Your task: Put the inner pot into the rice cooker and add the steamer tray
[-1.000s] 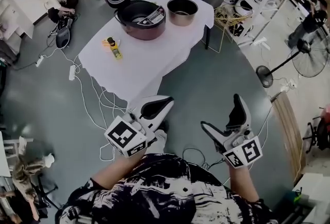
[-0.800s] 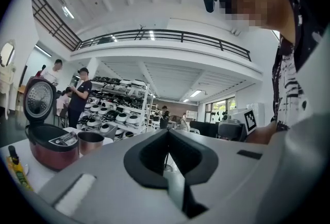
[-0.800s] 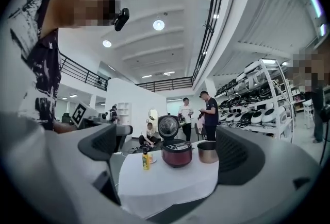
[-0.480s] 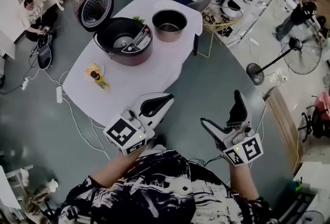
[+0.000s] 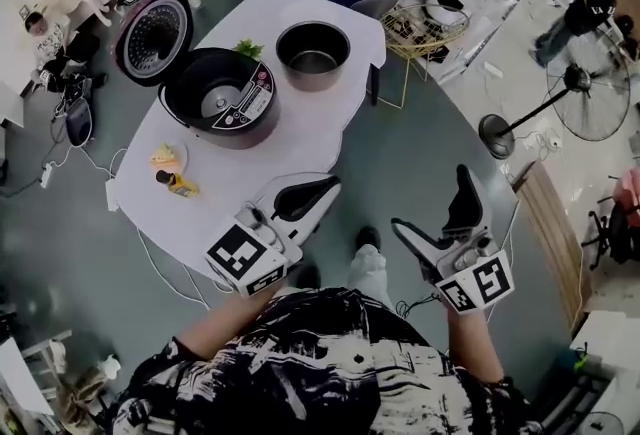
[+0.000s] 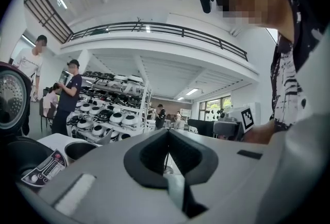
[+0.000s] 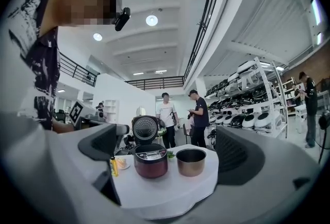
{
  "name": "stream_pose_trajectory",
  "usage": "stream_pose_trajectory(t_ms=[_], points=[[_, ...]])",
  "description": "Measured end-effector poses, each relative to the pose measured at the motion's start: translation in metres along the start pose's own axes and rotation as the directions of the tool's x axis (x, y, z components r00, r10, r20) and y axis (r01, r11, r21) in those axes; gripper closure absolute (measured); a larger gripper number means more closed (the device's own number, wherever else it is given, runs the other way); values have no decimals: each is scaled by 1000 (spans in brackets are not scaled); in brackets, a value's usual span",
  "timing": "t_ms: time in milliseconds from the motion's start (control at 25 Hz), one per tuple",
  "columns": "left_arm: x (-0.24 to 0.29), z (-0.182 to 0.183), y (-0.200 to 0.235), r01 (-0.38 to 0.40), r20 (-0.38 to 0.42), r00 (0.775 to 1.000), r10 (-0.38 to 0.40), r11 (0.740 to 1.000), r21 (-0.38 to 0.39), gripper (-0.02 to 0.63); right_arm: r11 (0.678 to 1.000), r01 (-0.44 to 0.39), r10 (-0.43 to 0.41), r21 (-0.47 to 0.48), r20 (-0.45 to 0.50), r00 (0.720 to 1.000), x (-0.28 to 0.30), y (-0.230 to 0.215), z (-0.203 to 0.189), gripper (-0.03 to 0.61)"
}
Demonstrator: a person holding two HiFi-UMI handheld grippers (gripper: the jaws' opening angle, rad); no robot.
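White table point(image 5: 300, 138) edge near left tool point(image 5: 328, 187)

Head view closed in on the table point(image 5: 300, 138): rice cooker point(image 5: 215, 98) and inner pot point(image 5: 313, 53) slid down and left in frame. The table's near edge, which had sat just above the left gripper point(image 5: 325, 188), ended up behind it in frame. A shoe point(image 5: 367, 239) stepped forward into view on the floor between the left gripper and the right gripper point(image 5: 430, 198).
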State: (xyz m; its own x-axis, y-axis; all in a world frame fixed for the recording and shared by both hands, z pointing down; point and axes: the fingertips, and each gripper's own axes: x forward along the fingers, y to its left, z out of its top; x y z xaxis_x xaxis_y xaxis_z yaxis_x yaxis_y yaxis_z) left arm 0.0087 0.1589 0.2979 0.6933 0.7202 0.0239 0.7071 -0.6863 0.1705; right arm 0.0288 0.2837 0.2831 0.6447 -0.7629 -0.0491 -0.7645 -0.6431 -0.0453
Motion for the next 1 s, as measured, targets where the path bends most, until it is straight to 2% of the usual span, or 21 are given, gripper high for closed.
stream_pose_trajectory(t_ms=[240, 400, 480, 600, 680, 880, 1000], points=[[66, 3, 36, -106, 17, 994, 105, 994, 17, 609, 994, -111, 111, 16, -5, 994, 39, -78, -11, 29], [114, 10, 57, -186, 31, 982, 185, 982, 23, 609, 976, -218, 218, 8, -18, 976, 70, -128, -11, 29], [124, 12, 69, -248, 39, 968, 247, 969, 13, 609, 959, -283, 283, 8, -33, 958, 91, -145, -12, 29], [117, 9, 88, -378, 35, 925, 379, 926, -14, 609, 919, -393, 393, 19, -52, 918, 132, -159, -17, 29], [102, 5, 102, -447, 28, 894, 447, 894, -27, 609, 899, -438, 438, 28, -59, 897, 159, -160, -24, 29], [50, 1, 135, -585, 45, 809, 587, 810, -51, 609, 857, -515, 516, 37, -99, 851, 229, -147, -48, 29], [21, 3, 157, -627, 69, 774, 630, 777, -63, 609, 848, -529, 527, 22, -136, 839, 272, -139, -60, 29]])
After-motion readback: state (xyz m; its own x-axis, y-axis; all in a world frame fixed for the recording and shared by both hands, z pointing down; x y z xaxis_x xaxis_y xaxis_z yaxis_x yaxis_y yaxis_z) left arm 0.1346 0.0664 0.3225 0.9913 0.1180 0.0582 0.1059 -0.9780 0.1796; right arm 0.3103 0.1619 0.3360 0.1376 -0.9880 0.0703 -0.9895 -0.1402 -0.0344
